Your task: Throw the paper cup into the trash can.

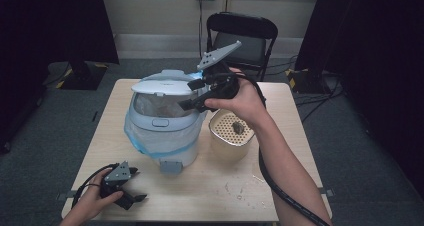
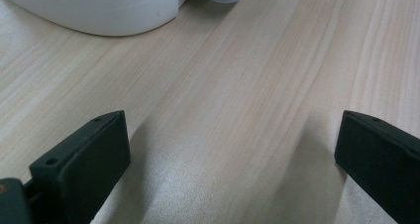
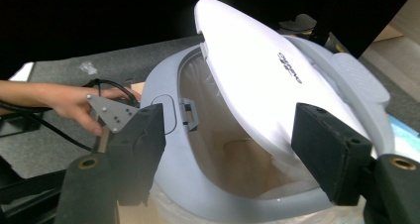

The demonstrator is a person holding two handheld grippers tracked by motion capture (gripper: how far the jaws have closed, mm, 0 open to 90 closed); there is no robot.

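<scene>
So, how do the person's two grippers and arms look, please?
Both grippers are black, each with two blocky black jaws whose pads carry small round holes. The left gripper and the right gripper each bear a grey three-cornered plate dotted with small holes. A black cable trails from each. The forearms are bare; no sleeves show.

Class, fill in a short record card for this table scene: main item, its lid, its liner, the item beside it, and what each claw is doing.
main item: white pedal bin on the wooden table
lid: lid partly raised
liner: plastic bag folded over the rim
beside it: beige perforated container, a small dark object inside
right claw: right claw open, at the lid, nothing pressed
left claw: left claw open, low over bare table
</scene>
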